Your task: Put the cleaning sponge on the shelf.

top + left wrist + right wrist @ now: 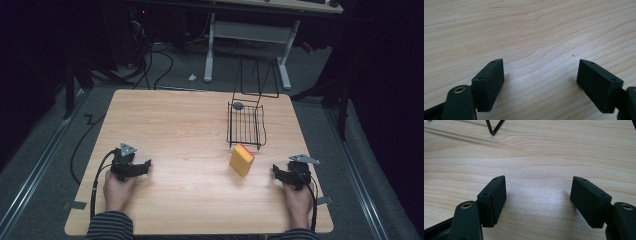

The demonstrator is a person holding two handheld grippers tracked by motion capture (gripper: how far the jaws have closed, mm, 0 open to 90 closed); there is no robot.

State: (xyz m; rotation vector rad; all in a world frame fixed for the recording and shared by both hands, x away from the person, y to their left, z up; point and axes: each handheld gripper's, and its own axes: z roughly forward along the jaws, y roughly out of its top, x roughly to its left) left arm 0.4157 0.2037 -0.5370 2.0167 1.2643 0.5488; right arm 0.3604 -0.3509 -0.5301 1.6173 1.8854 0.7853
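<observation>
A yellow sponge with a red-orange top edge (242,159) stands tilted on the wooden table (180,130), right of centre, just in front of a black wire basket (246,125). My left gripper (146,165) rests low at the table's left, held by a hand, jaws wide apart with bare wood between them (540,75). My right gripper (276,171) sits at the right, a short way right of the sponge, also open over bare wood (537,195). A corner of black wire (494,127) shows at the top of the right gripper view.
A small dark round object (238,105) lies at the basket's back left corner. The basket's wire handle (257,80) stands up behind it. Beyond the table are a white desk frame (247,35) and cables on the grey floor (160,60).
</observation>
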